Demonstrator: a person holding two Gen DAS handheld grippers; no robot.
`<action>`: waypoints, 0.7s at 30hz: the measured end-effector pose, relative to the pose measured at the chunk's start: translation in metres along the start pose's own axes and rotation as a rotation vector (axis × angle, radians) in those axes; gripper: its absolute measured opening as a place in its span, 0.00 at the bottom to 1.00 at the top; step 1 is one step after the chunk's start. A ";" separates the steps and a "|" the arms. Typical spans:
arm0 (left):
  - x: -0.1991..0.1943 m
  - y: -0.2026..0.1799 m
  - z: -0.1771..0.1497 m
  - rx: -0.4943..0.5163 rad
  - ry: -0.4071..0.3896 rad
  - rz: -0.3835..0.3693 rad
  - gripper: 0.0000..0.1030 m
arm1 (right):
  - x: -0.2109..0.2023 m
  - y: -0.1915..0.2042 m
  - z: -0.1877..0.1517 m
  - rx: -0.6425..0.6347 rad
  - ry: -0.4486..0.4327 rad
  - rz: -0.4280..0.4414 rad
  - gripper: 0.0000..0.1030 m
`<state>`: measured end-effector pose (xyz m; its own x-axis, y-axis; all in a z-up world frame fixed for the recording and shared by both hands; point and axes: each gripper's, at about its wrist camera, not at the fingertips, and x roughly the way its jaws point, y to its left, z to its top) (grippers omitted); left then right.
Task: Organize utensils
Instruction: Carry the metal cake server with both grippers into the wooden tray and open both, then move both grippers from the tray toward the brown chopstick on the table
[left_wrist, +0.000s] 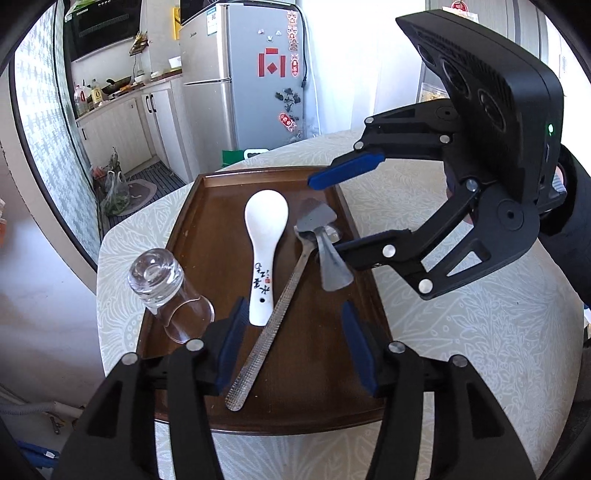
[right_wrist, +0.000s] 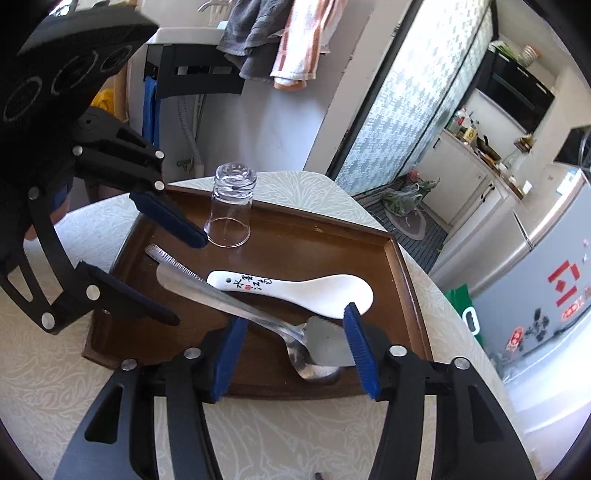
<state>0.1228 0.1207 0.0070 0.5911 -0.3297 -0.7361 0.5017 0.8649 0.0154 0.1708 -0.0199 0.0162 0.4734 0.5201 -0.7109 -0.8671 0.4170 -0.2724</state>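
A brown wooden tray (left_wrist: 207, 236) (right_wrist: 295, 243) lies on the table. On it are a white ceramic spoon (left_wrist: 264, 236) (right_wrist: 295, 288), a metal spoon (left_wrist: 280, 295) (right_wrist: 303, 363) with a textured handle, and a small flat metal spatula (left_wrist: 317, 218) (right_wrist: 328, 343) lying over the spoon's bowl. A clear glass (left_wrist: 162, 284) (right_wrist: 231, 206) stands upside down at one tray corner. My left gripper (left_wrist: 295, 347) (right_wrist: 188, 278) is open, with the metal spoon's handle end between its fingers, untouched. My right gripper (right_wrist: 295, 350) (left_wrist: 317, 218) is open around the spatula blade and spoon bowl.
The tray sits on a round table with a pale leaf-patterned cloth (left_wrist: 461, 332) (right_wrist: 55, 369). Beyond the table's far edge are a silver fridge (left_wrist: 251, 74) and a kitchen doorway. A dark sleeve (left_wrist: 576, 229) shows behind the right gripper. Towels (right_wrist: 280, 40) hang behind the table.
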 end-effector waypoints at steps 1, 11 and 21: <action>0.000 -0.002 0.001 0.005 -0.003 0.004 0.61 | -0.003 -0.002 -0.002 0.010 -0.003 0.001 0.59; 0.003 -0.048 0.017 0.090 -0.014 0.006 0.82 | -0.055 -0.031 -0.031 0.164 -0.042 0.047 0.78; 0.011 -0.078 0.029 0.122 -0.010 -0.014 0.82 | -0.108 -0.056 -0.078 0.230 -0.045 -0.040 0.78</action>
<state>0.1085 0.0385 0.0172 0.5896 -0.3454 -0.7302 0.5824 0.8081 0.0880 0.1561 -0.1578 0.0578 0.5174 0.5305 -0.6715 -0.7920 0.5941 -0.1410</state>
